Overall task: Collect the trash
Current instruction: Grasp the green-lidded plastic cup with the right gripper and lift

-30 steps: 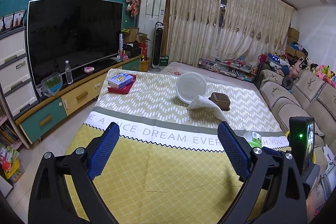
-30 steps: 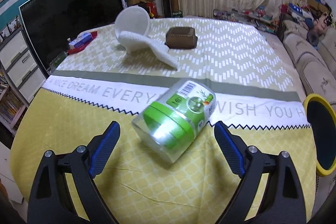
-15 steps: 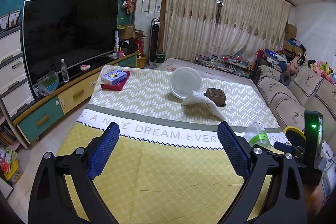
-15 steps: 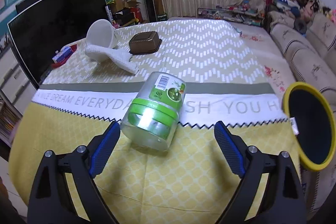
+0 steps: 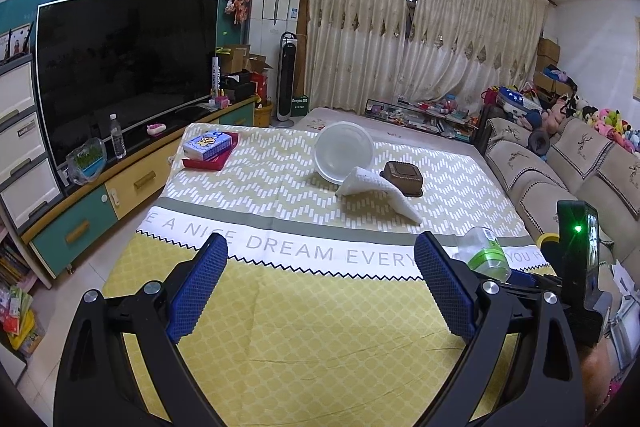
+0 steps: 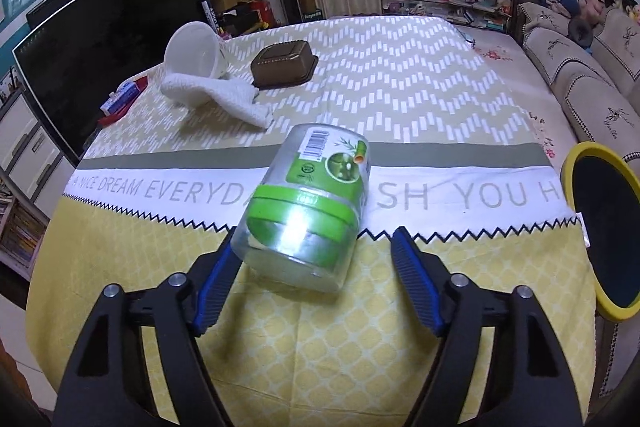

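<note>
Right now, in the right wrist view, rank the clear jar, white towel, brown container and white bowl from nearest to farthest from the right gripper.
1. Clear jar, lying on its side between the closing right gripper jaws.
2. White towel, further back, to the left.
3. Brown container, behind the towel's end, centre.
4. White bowl, far left; only slightly farther than the container.

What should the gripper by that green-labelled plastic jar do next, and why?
Probably finish closing. The right gripper straddles the clear jar lying on its side on the tablecloth; its fingers are closing, one at the jar's edge, the other still clear of it. Once it grips, lift toward the yellow-rimmed bin.
</note>
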Demonstrator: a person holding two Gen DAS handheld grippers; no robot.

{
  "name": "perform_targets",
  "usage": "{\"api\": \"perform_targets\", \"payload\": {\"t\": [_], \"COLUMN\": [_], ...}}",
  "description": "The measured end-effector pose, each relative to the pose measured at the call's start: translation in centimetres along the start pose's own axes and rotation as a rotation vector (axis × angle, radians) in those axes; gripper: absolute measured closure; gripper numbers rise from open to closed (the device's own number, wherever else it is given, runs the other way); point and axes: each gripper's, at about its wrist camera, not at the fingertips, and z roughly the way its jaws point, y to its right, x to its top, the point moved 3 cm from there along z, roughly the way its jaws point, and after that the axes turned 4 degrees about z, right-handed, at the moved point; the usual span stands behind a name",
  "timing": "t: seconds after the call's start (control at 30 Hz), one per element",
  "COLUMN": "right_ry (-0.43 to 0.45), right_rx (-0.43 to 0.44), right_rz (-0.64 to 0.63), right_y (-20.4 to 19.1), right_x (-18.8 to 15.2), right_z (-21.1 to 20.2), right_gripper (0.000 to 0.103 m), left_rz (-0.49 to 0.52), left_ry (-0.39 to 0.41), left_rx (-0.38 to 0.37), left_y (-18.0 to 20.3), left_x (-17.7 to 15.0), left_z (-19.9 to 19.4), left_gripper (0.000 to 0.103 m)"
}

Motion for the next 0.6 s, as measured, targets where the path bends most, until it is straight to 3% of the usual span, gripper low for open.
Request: {"api": "perform_targets", "payload": {"t": [0.07, 0.4, 0.6], "right_ry": [0.013, 0.095, 0.103], "right_rx": [-0.013, 0.086, 0.115], "right_rz": [-0.012, -0.034, -0.043], "right_y": [0.2, 0.9, 1.1], "right_x": [-0.1, 1.1, 1.1], "right_z": [-0.4, -4.9, -5.9], "right_gripper": [0.054, 0.055, 0.055], "left_rz": [-0.001, 0.013, 0.034], "left_ry": [0.001, -0.015, -0.019], "left_rx": [0.002, -0.001, -0.005], "left_y": [-0.1, 0.6, 1.4], "left_x": [0.0, -0.1, -0.1], "left_z": [0.1, 0.7, 1.0], "left_gripper": [0.01, 0.01, 0.01]}}
